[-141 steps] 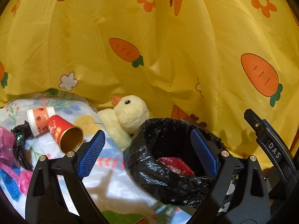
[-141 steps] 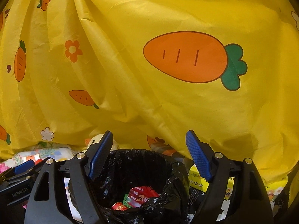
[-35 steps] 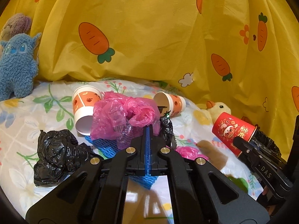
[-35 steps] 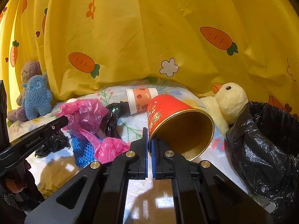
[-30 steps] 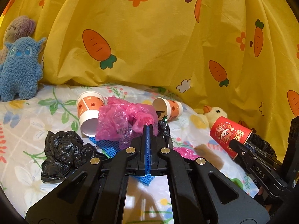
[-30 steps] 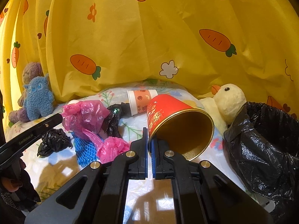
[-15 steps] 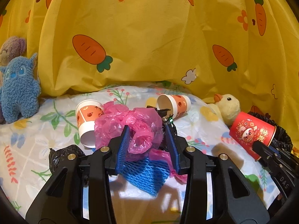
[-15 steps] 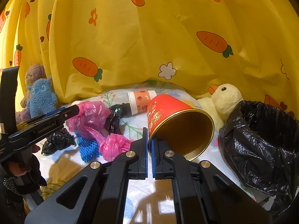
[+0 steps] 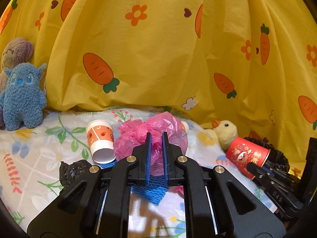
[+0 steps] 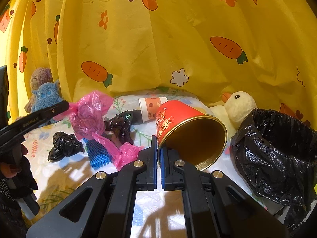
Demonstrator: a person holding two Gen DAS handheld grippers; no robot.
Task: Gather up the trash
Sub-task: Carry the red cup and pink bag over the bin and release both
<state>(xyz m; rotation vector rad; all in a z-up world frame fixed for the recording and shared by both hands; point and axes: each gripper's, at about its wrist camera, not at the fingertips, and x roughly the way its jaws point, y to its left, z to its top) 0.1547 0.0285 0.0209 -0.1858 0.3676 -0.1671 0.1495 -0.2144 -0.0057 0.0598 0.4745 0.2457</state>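
step: pickup phase, both hands are carrying trash at once, nothing is dropping into the bin yet
left gripper point(image 9: 156, 138): jaws have just been closing, now pinching the pink plastic bag point(image 9: 152, 132) between the blue pads; in the right wrist view the bag is hanging clear of the bedsheet point(image 9: 35, 158)
right gripper point(image 10: 157, 148): jaws are clamping together on the rim of the red cup point(image 10: 190, 130), cup is tilting with its mouth toward the camera
bin bag point(image 10: 277, 154): black, open-mouthed, sitting at the right edge of the bedsheet, just beside the red cup
trash left: blue net point(image 10: 97, 154), small pink bag point(image 10: 126, 152), two black bag wads point(image 10: 65, 148), two orange paper cups point(image 9: 101, 140) are lying mid-sheet
not trash: blue plush point(image 9: 21, 99) at the left edge, duck plush point(image 10: 237, 107) by the bin bag
next move: judging the red cup is going in first, being nearest; it is needing a short swing right over the bin mouth, then opening the jaws
next for left: carrying the pink bag across the sheet to the same opening
risk: thin bag may be slipping, or snagging the net below
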